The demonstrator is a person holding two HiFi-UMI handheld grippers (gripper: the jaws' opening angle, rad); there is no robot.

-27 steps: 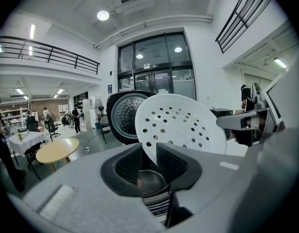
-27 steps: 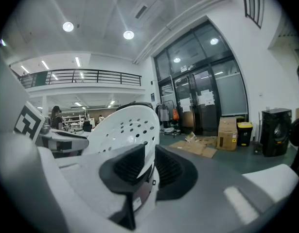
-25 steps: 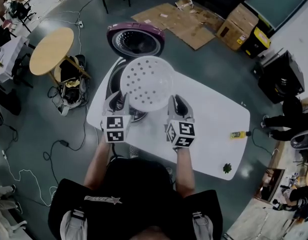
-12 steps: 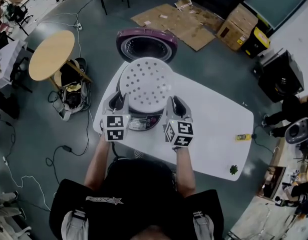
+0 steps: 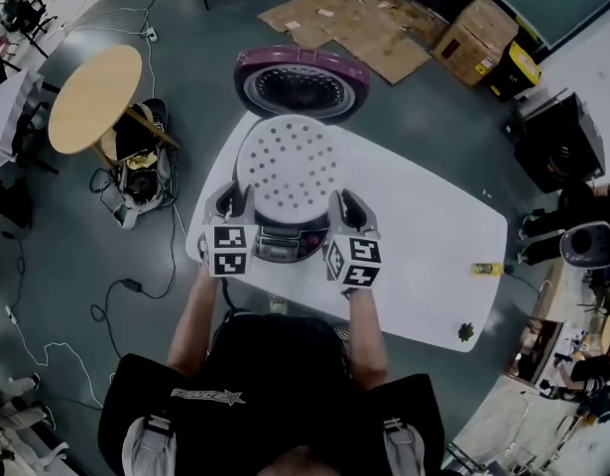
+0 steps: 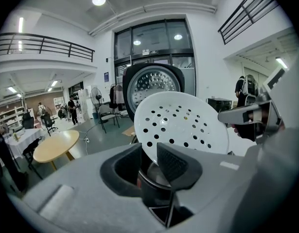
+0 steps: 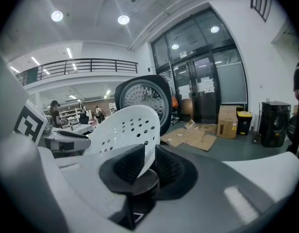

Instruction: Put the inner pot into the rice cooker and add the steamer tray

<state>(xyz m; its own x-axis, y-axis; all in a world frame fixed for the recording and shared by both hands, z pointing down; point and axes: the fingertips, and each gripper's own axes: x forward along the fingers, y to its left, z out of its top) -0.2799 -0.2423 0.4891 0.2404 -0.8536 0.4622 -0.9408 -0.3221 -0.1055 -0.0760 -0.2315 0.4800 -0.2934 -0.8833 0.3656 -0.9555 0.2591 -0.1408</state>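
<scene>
the round white plastic steamer tray (image 5: 288,167), dotted with holes, sits in the upper middle of the head view, held just over the mouth of the dark rice cooker (image 5: 283,248) and covering most of it. it tilts a little, and i can't tell whether its rim touches the cooker yet.

the left gripper (image 5: 231,202) pinches the tray's left edge and the right gripper (image 5: 347,206) its right edge. in each gripper view the jaws stand nearly together with only the thin plastic rim between the ribbed pads, so both have a firm hold on the tray (image 6: 181,127) (image 7: 125,127).

low in the left gripper view, under the tray, there is a shiny curve that looks like the metal inner pot (image 6: 155,174) already seated in the cooker's dark ring. so i judge the first half done. what is left is to lower the tray level into the pot and let go.

the cooker's purple-rimmed lid (image 5: 302,79) stands open behind it, towards the top of the frame. everything rests on a white table (image 5: 433,256), with a small yellow thing (image 5: 483,268) near its right edge. a round wooden table (image 5: 94,97) stands at upper left.
</scene>
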